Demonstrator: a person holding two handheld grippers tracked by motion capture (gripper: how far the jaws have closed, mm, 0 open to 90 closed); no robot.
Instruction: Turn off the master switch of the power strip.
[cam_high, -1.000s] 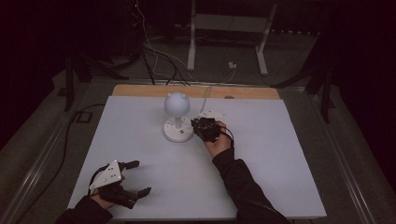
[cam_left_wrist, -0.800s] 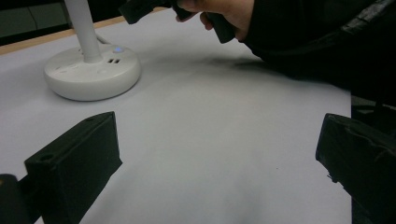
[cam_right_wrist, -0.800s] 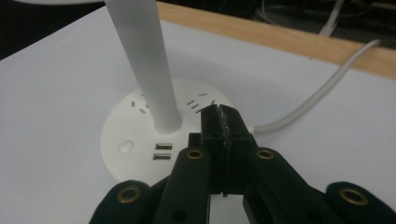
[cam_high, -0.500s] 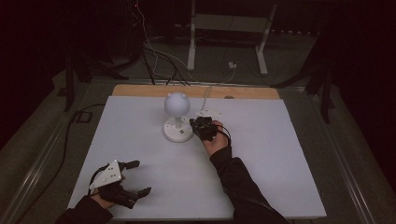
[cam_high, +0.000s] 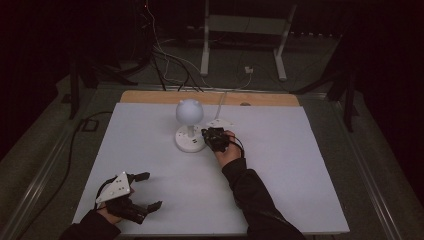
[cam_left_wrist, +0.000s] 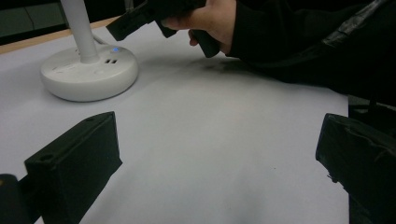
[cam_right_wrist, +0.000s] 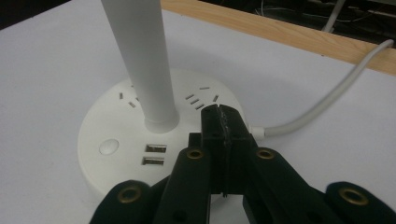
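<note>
A white desk lamp stands mid-table, with a round head (cam_high: 189, 112), a thin stem (cam_right_wrist: 140, 60) and a flat round base (cam_high: 188, 144). The base top carries socket slots, two USB ports (cam_right_wrist: 154, 155), a round button (cam_right_wrist: 108, 147) and a small blue light (cam_left_wrist: 115, 49). My right gripper (cam_high: 205, 134) is shut with nothing between its jaws. Its tips (cam_right_wrist: 219, 114) lie over the base's top just right of the stem; whether they touch it I cannot tell. My left gripper (cam_high: 151, 190) rests open near the front left corner, jaws wide apart (cam_left_wrist: 219, 140), holding nothing.
The lamp's white cable (cam_right_wrist: 327, 100) runs from the base toward the wooden strip (cam_high: 210, 98) at the table's far edge. The white tabletop (cam_high: 300, 165) is bare on the right. The person's right forearm in a dark sleeve (cam_high: 250, 190) crosses the middle front.
My right gripper has crept left, from beside the lamp base to over its top. The left gripper has stayed put.
</note>
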